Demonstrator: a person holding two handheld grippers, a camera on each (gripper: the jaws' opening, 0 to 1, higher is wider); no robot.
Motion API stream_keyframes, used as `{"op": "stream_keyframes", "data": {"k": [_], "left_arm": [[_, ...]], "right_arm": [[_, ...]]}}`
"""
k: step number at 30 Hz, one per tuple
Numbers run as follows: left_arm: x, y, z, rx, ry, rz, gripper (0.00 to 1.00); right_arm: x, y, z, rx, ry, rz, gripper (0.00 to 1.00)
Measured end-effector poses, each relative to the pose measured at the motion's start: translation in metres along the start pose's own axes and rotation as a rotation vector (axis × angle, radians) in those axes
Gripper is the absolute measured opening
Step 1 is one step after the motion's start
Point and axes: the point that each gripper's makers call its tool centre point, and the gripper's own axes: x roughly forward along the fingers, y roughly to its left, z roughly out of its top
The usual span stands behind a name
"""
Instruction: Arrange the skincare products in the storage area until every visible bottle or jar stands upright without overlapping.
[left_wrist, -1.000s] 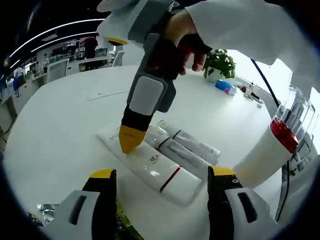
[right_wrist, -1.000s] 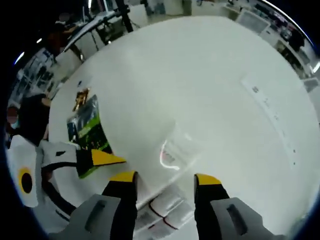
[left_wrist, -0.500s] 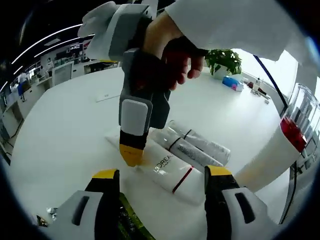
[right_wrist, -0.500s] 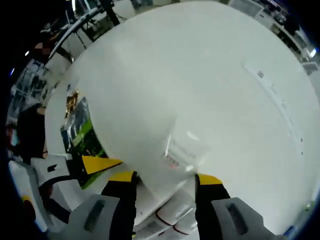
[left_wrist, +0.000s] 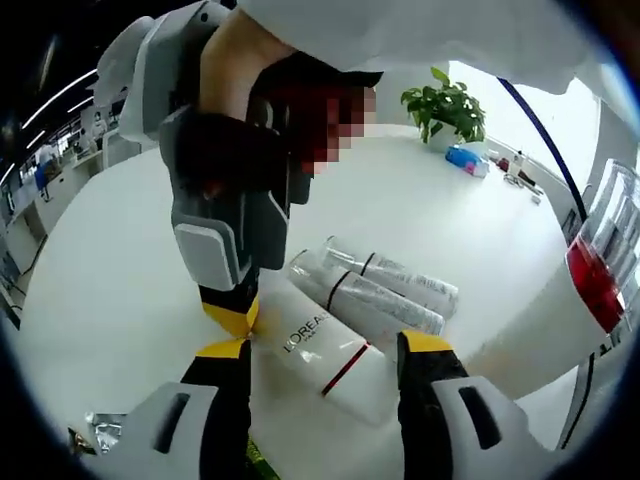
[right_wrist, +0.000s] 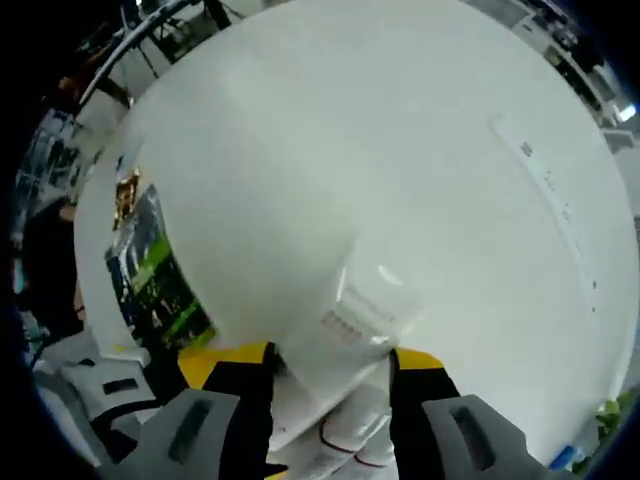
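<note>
3 white tubes lie flat, side by side, on the white surface (left_wrist: 110, 260); the L'Oreal tube (left_wrist: 325, 350) lies nearest the left tongs (left_wrist: 322, 352), whose jaws stand apart on either side of it. The right tongs (right_wrist: 330, 362) straddle the tube's crimped end, jaws apart; whether they touch it, cannot tell; 2 narrower tubes (left_wrist: 385, 295) lie just beyond.

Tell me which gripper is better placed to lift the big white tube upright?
Probably the right gripper: its jaws already straddle the flat end of the big white tube, which lies on the table. The left gripper is also open around the tube, near its cap end, so it could steady it.
</note>
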Motion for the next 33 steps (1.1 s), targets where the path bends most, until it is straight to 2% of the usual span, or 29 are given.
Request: {"op": "stream_keyframes", "data": {"k": [4,6,9,13,20,26,30,33], "left_arm": [[-0.003,0.007,0.004,0.049,-0.007,0.024,0.49],[-0.005,0.003,0.005,0.075,-0.003,0.022,0.47],[-0.001,-0.004,0.002,0.068,0.010,-0.002,0.41],[0.004,-0.007,0.001,0.075,0.034,0.012,0.50],[0.002,-0.006,0.002,0.100,0.051,0.014,0.47],[0.002,-0.001,0.000,0.058,0.058,-0.006,0.46],[0.005,0.003,-0.002,0.016,0.068,-0.021,0.44],[0.006,-0.002,-0.006,-0.028,0.074,-0.048,0.42]], "right_arm": [[0.000,0.000,-0.001,0.031,-0.004,-0.003,0.39],[0.000,-0.002,-0.002,0.053,-0.002,-0.004,0.39],[0.000,-0.002,-0.002,0.068,-0.002,-0.008,0.38],[-0.001,-0.004,-0.003,0.084,-0.009,-0.011,0.38],[-0.002,-0.007,-0.006,0.161,-0.030,0.008,0.35],[-0.004,-0.007,-0.007,0.198,-0.066,0.031,0.33],[-0.005,-0.012,-0.002,0.288,-0.122,0.101,0.32],[-0.008,-0.012,-0.003,0.325,-0.161,0.149,0.31]]}}
